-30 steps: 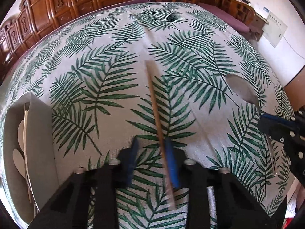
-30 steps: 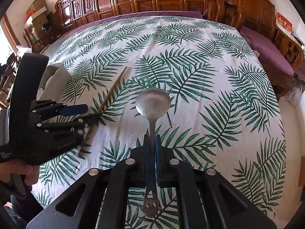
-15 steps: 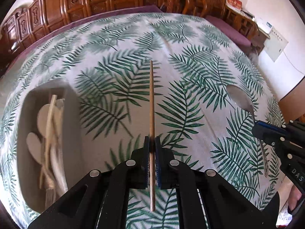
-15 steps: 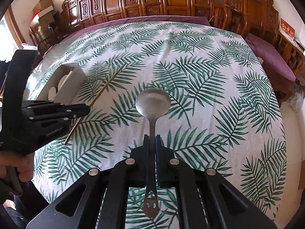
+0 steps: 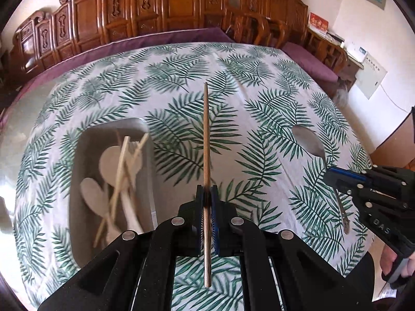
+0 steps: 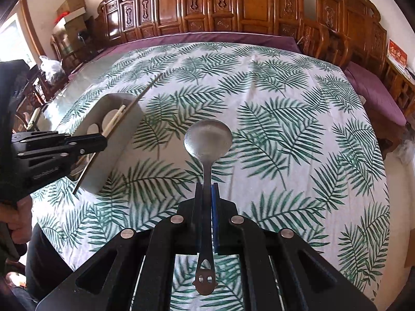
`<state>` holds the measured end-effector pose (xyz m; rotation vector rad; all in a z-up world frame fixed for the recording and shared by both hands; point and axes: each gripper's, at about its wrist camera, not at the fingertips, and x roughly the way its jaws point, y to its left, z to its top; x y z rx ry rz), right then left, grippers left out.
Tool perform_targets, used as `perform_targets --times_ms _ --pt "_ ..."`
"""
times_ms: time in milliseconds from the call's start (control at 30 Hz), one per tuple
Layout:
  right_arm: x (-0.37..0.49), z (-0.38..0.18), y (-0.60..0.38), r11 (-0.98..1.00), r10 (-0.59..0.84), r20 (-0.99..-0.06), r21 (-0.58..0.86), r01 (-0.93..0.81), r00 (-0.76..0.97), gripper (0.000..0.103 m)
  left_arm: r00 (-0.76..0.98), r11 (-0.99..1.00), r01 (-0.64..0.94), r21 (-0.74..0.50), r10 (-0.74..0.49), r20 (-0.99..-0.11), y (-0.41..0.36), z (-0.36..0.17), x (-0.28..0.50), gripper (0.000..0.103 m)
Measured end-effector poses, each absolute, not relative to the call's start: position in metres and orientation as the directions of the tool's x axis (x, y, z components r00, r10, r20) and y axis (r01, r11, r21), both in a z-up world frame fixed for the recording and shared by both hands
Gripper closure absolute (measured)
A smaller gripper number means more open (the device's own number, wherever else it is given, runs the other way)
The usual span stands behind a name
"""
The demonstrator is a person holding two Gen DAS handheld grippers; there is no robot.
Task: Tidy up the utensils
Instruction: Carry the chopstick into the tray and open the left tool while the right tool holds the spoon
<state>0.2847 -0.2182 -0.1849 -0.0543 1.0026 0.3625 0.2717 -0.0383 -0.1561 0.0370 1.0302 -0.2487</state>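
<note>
My left gripper is shut on a long brown wooden chopstick and holds it above the table, pointing away. A grey utensil box with pale spoons and chopsticks inside sits just left of it. My right gripper is shut on the handle of a metal spoon, bowl forward, held above the leaf-print cloth. The right wrist view shows the left gripper with its chopstick over the box. The left wrist view shows the right gripper and spoon at the right.
The table has a white cloth with green palm leaves and a purple edge. Carved wooden chairs and cabinets stand behind it. A hand holds the left gripper at the table's left front edge.
My left gripper closed on the chopstick and lifted it off the cloth, and the box came into fuller view at the left. My right gripper kept hold of the spoon and rose a little.
</note>
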Motion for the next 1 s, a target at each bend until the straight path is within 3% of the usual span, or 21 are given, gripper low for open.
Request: perform_targets --times_ms 433,1000 --pt "0.293 -0.175 -0.158 0.908 0.326 -0.819 0.132 -0.397 0.473 0.096 0.493 0.977 0.197 -0.079 -0.169 -0.853 0.030 -0.146 0.270 0.098" --pt "0.303 -0.176 -0.108 0.878 0.348 -0.830 0.125 -0.462 0.436 0.096 0.409 0.986 0.137 -0.099 -0.147 -0.901 0.080 -0.194 0.289 0.098"
